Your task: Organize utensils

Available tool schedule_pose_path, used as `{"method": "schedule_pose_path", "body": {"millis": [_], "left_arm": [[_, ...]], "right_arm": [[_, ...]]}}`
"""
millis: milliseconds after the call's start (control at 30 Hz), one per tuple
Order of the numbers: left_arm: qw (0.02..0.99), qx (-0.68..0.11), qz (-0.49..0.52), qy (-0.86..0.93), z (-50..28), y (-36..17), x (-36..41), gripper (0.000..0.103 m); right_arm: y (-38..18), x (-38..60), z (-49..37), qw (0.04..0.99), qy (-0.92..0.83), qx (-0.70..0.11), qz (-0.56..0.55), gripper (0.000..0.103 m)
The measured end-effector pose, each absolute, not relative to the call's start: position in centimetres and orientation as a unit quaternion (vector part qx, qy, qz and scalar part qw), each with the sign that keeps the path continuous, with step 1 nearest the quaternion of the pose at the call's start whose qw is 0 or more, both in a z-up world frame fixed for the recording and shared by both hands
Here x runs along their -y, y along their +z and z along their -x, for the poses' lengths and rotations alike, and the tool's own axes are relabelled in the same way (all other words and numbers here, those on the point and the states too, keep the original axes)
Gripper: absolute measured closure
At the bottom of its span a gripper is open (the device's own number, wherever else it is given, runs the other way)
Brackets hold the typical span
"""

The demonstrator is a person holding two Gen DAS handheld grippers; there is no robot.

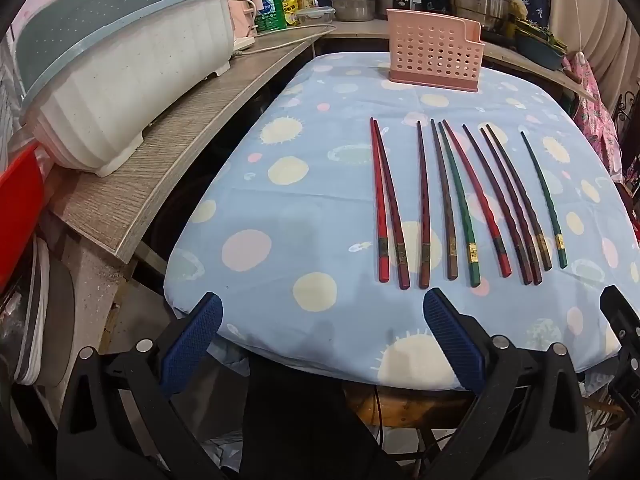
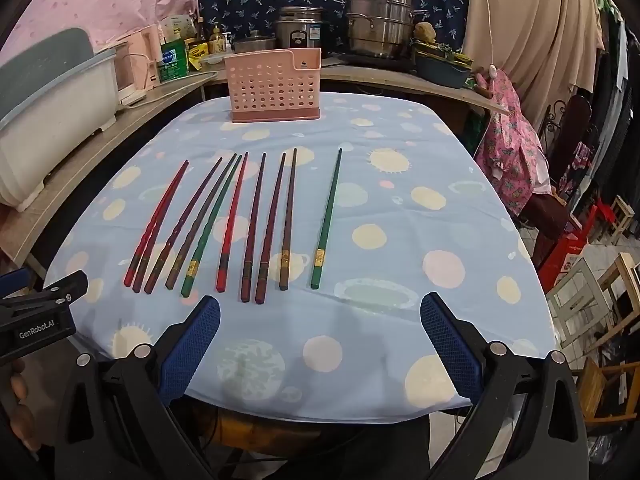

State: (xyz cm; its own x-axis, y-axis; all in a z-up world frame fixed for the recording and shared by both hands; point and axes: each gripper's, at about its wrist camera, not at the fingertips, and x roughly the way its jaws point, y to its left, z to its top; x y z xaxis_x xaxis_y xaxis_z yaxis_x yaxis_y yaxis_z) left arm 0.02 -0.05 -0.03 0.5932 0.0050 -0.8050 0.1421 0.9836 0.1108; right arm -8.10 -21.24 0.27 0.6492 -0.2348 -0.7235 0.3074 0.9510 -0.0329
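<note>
Both grippers are wide apart and grasping nothing. In the left wrist view the left gripper (image 1: 322, 312) sits at the bottom of the frame, blue-padded fingers (image 1: 192, 344) spread over the near edge of the table (image 1: 248, 184), with only cloth between them. Same deal in the right wrist view: the right gripper (image 2: 320, 314) hangs at the bottom centre, jaws spread, empty, over the near edge of the blue cloth with pastel dots. The left gripper's black body also pokes in at the lower left of that view, with a bit of a hand (image 2: 18, 396) under it. Just above the fingers lies the row of chopsticks (image 2: 224, 224), ten by the look of it, side by side on the cloth, thick ends toward the camera and tips pointing up the frame. Colours are mixed: red, dark brown and two green, one green chopstick (image 2: 326, 220) lying a bit apart at the right end of the row. Further up, near the far edge of the table, stands a pink perforated utensil holder (image 2: 274, 86), upright and well apart from the chopsticks. At the upper left of the left wrist view a white dish rack (image 1: 120, 80) with a blue rim sits on a wood-grain counter (image 1: 168, 152) beside the table. Steel pots (image 2: 378, 24) line the back shelf at the top.
</note>
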Motion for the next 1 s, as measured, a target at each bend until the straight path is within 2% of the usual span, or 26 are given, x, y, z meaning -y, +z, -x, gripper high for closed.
{"method": "schedule_pose_path", "body": {"millis": [1000], "left_arm": [[0.89,-0.446,-0.089,-0.035,0.9,0.3,-0.1,0.007]], "right_arm": [[0.6,21.1,8.3,0.909,-0.148,-0.387,-0.048,0.007]]}}
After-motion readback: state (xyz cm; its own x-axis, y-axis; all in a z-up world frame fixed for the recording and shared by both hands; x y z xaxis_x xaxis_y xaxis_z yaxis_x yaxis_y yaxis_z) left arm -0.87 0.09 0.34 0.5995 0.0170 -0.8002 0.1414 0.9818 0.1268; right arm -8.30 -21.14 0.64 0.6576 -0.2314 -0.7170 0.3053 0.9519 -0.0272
